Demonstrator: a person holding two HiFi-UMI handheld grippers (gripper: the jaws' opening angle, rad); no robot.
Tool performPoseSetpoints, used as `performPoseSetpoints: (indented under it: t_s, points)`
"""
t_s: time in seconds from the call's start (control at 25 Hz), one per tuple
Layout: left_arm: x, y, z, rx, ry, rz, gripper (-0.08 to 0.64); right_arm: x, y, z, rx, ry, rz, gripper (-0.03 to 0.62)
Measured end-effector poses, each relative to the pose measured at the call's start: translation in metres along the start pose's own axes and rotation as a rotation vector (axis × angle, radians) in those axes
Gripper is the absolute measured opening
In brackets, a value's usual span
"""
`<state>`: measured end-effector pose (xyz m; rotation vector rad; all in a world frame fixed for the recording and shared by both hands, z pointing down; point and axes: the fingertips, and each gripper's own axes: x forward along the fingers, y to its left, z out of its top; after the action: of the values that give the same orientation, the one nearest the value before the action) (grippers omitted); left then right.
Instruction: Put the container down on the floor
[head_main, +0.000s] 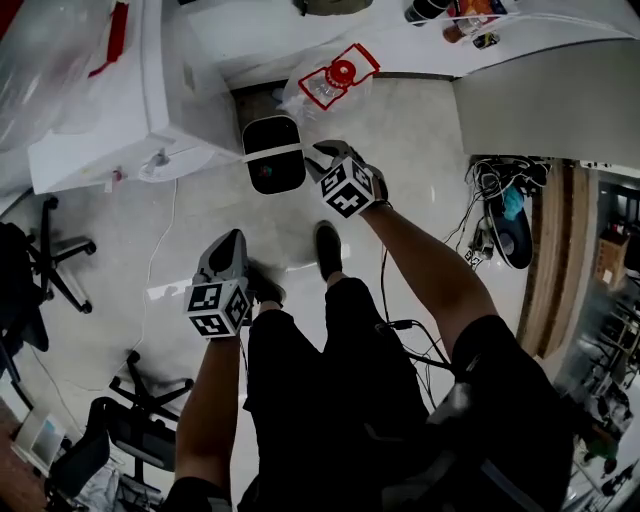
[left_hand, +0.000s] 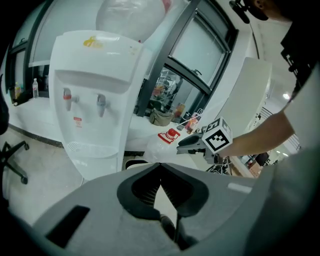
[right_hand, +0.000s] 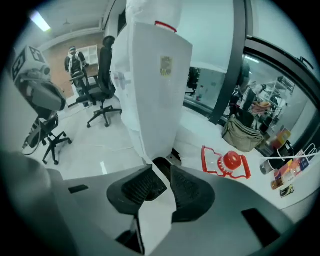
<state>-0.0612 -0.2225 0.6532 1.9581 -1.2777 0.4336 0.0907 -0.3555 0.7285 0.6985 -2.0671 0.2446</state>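
Black with a white band across its top, the small black container (head_main: 272, 158) sits low against the foot of a tall white water dispenser (head_main: 120, 100). The head view does not show whether it touches the pale glossy floor (head_main: 420, 170). The right claw (head_main: 322, 155) is clamped on the white band (right_hand: 156, 215), which runs between its two ribbed pads in the right gripper view. The left claw (head_main: 232, 245) hangs apart from the container, near the person's black shoe (head_main: 327, 250), its jaw tips closed together on nothing. A clear plastic water jug with a red cap and red handle (head_main: 330, 78) lies just behind the container. Black office chairs (head_main: 55, 265) stand to the left, and tangled dark cables (head_main: 500, 205) lie to the right.
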Motion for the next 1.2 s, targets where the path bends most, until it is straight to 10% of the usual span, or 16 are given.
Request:
performPoseSetpoints:
  t_s: [1.2]
  points:
    - [-0.194, -0.103, 0.180, 0.225, -0.351, -0.037, 0.008, -0.324, 0.036, 0.204, 0.343, -0.534, 0.011, 0.014]
